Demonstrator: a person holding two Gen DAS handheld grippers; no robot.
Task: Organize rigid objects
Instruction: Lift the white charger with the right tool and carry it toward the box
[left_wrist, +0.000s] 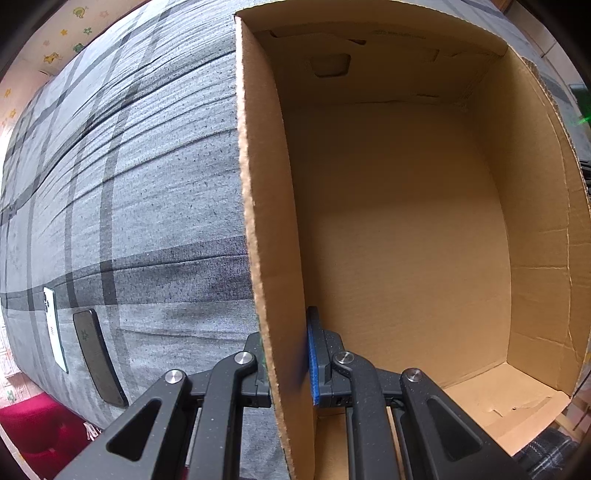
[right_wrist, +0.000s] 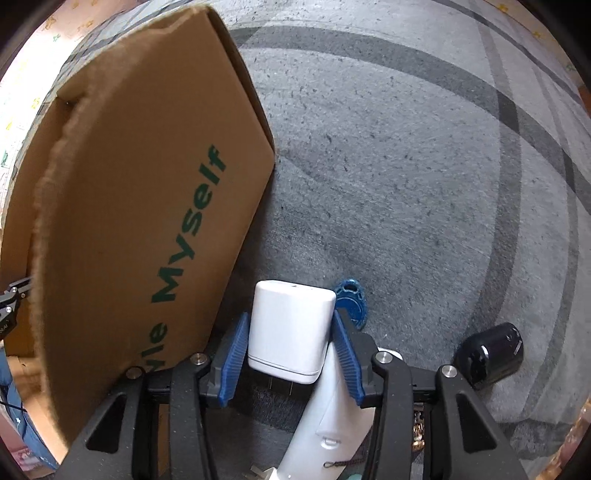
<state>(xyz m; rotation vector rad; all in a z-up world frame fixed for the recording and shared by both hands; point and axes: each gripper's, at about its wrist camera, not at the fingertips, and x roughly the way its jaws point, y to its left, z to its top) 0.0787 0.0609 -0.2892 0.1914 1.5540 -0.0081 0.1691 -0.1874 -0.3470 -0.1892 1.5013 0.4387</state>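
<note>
Left wrist view, nearest first: left gripper (left_wrist: 286, 363) clamped tight on the side wall of the cardboard box (left_wrist: 269, 229), 1 finger outside on the fabric side, the other with its blue pad (left_wrist: 313, 363) inside against the wall. Beyond, bare brown floor of the box, 4 walls rising around it, a hand-hole cut in the far wall. Left of the box, grey plaid bedsheet (left_wrist: 140, 177) spreading away; near the lower left edge, a white phone (left_wrist: 55, 328) and a dark phone (left_wrist: 98, 363) lying flat side by side, well apart from the box. Red fabric (left_wrist: 33, 424) at the bottom left corner.

Right wrist view, nearest first: right gripper (right_wrist: 290, 350) pointing down, blue pads on either side of a white charger block (right_wrist: 290, 328), both pads against or just beside its sides; actual pressing not clear, so grip uncertain. Below and right of the charger, a long white plastic object (right_wrist: 325, 424) running under the right finger. Just past the charger's far right corner, a blue oval tag (right_wrist: 351, 299) flat on the sheet. Further right, a small black cylinder (right_wrist: 489, 354) lying on its side, apart from the rest. On the left, outer wall of the box with green lettering "Myself", leaning close beside the left finger. Grey plaid sheet stretching off beyond.
</note>
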